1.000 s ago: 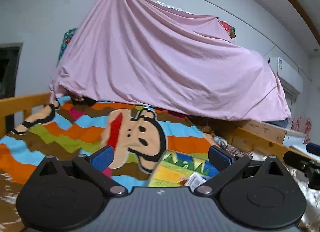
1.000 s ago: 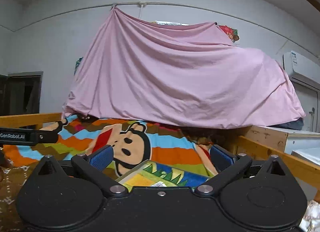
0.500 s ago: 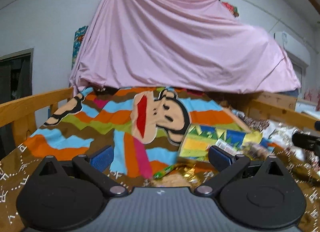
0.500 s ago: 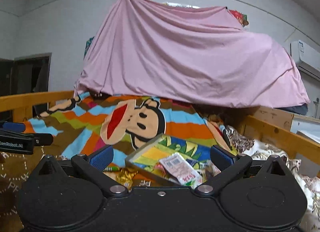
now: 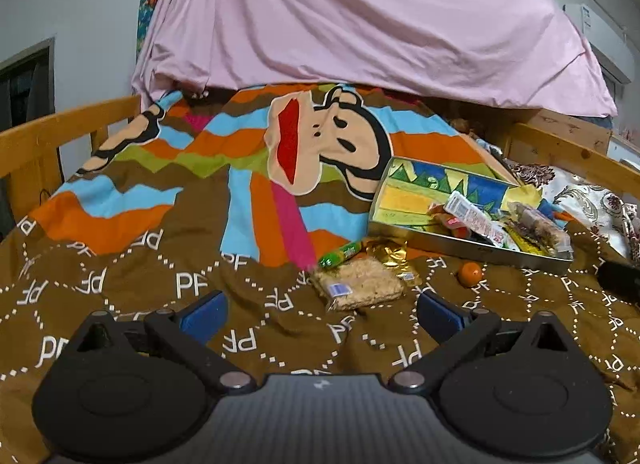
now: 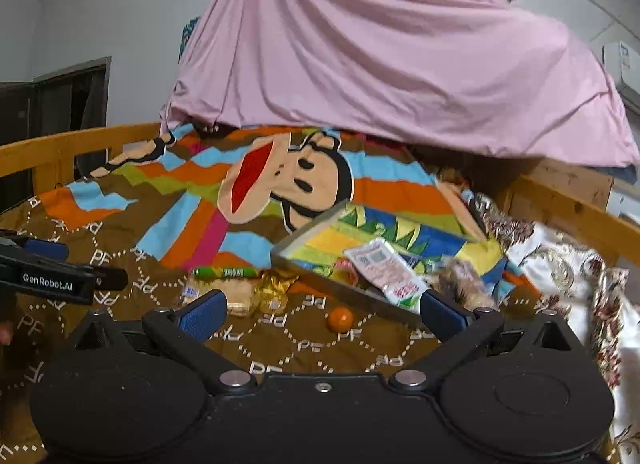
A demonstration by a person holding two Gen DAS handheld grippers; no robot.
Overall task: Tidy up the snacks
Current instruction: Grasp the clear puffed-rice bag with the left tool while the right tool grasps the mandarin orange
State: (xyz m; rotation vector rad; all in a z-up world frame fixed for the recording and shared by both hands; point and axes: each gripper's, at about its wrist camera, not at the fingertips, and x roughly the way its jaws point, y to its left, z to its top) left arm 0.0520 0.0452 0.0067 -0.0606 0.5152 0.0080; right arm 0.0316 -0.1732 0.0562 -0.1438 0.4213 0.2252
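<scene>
A metal tray (image 5: 460,242) with a colourful lining lies on the bedspread, holding several snack packets. In front of it lie a clear bag of crackers (image 5: 358,282), a green candy roll (image 5: 340,254), a gold wrapper (image 5: 390,250) and a small orange ball (image 5: 470,272). My left gripper (image 5: 320,314) hovers open just short of the cracker bag, nothing between its fingers. The right wrist view shows the same tray (image 6: 320,264), a white-pink packet (image 6: 384,270), the orange ball (image 6: 341,318), the candy roll (image 6: 224,272). My right gripper (image 6: 322,314) is open and empty above the ball.
The striped monkey bedspread (image 5: 200,184) covers the bed. Wooden rails (image 5: 60,132) run along the left and right (image 6: 580,212). A pink sheet (image 5: 360,16) hangs at the far end. A floral quilt (image 6: 580,264) lies at the right. The left gripper's body (image 6: 52,278) shows at the left.
Both cameras have tilted down and come closer to the bed: loose snacks in front of the tray and the orange ball are now in view. Both grippers stay open.
</scene>
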